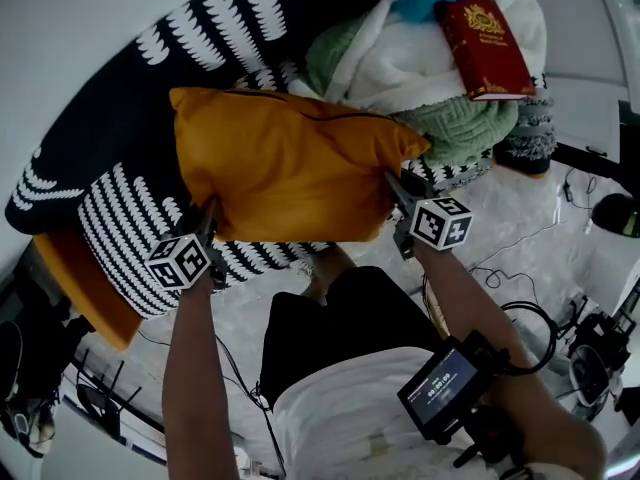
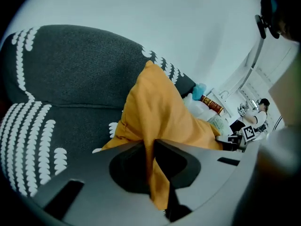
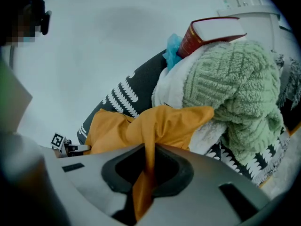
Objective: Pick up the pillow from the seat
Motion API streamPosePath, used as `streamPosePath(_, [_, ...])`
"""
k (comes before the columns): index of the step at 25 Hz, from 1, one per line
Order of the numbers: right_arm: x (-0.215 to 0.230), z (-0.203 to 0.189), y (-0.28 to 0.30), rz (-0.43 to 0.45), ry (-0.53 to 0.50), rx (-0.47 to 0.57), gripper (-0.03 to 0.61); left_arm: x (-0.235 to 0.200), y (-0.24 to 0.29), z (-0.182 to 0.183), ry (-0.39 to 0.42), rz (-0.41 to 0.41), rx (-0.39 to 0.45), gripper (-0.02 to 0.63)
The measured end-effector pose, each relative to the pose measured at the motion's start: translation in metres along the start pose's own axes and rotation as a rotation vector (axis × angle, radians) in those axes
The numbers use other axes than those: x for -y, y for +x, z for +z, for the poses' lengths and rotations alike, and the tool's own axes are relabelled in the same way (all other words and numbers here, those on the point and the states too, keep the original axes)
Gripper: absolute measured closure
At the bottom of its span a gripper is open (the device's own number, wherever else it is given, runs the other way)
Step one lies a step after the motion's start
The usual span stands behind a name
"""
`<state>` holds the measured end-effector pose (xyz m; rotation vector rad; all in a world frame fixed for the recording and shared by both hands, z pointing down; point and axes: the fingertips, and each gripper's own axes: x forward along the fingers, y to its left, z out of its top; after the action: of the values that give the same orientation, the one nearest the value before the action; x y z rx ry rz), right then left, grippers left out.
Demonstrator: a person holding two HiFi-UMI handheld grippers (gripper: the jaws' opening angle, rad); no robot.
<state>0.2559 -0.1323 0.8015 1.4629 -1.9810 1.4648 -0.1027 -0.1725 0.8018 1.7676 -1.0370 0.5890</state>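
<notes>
Closest in, the person's forearms reach forward, with a small screen (image 1: 445,388) strapped to the right one. At the end of each arm there's a firm pinch. The left gripper (image 1: 208,213) has its jaws pressed together on a fold of orange fabric at the pillow's lower left corner. The right gripper (image 1: 393,190) is nipped the same way onto the lower right corner, and each gripper view shows the cloth squeezed thin between its jaws.

The orange pillow (image 1: 285,163) sits between them, its near edge held by the two grips and its far edge leaning back against the dark seat (image 1: 120,78) with the white scalloped pattern. Whether its bottom has cleared the cushion I cannot tell.

It looks light and very soft, and the cover bunches and drapes wherever it's gripped. I'd expect the middle to sag and swing on the lift. The two opposite corners are the sensible hold, deep enough to catch stuffing or seam rather than loose cover alone.

Further back on the right there's a fluffy green blanket (image 1: 460,118) over a white one (image 1: 400,58). A red book (image 1: 487,46) is perched on top, close enough to the pillow's right corner to get nudged.
</notes>
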Motion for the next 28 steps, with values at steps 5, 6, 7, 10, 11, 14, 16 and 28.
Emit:
streamPosePath(5, [-0.014, 0.005, -0.01, 0.009, -0.061, -0.006, 0.531, 0.004, -0.027, -0.022, -0.026, 0.007, 0.024, 0.574])
streamPosePath(6, [-0.019, 0.007, -0.012, 0.015, -0.078, -0.004, 0.531, 0.006, -0.034, -0.024, -0.032, 0.008, 0.038, 0.575])
streamPosePath(7, [-0.024, 0.009, -0.014, 0.021, -0.094, -0.003, 0.531, 0.007, -0.04, -0.027, -0.037, 0.01, 0.053, 0.577])
streamPosePath(10, [-0.04, 0.012, -0.023, 0.042, -0.139, -0.002, 0.531, 0.009, -0.063, -0.037, -0.048, 0.019, 0.092, 0.578])
streamPosePath(11, [-0.046, 0.013, -0.026, 0.051, -0.152, -0.002, 0.531, 0.01, -0.072, -0.04, -0.051, 0.023, 0.1, 0.578])
streamPosePath(14, [-0.068, 0.016, -0.036, 0.084, -0.182, 0.008, 0.531, 0.011, -0.1, -0.047, -0.046, 0.029, 0.121, 0.578])
streamPosePath(16, [-0.082, 0.022, -0.04, 0.107, -0.206, 0.019, 0.529, 0.012, -0.118, -0.046, -0.039, 0.031, 0.146, 0.578])
streamPosePath(28, [-0.151, 0.031, -0.076, 0.194, -0.312, 0.033, 0.529, 0.024, -0.201, -0.075, -0.135, 0.048, 0.281, 0.58])
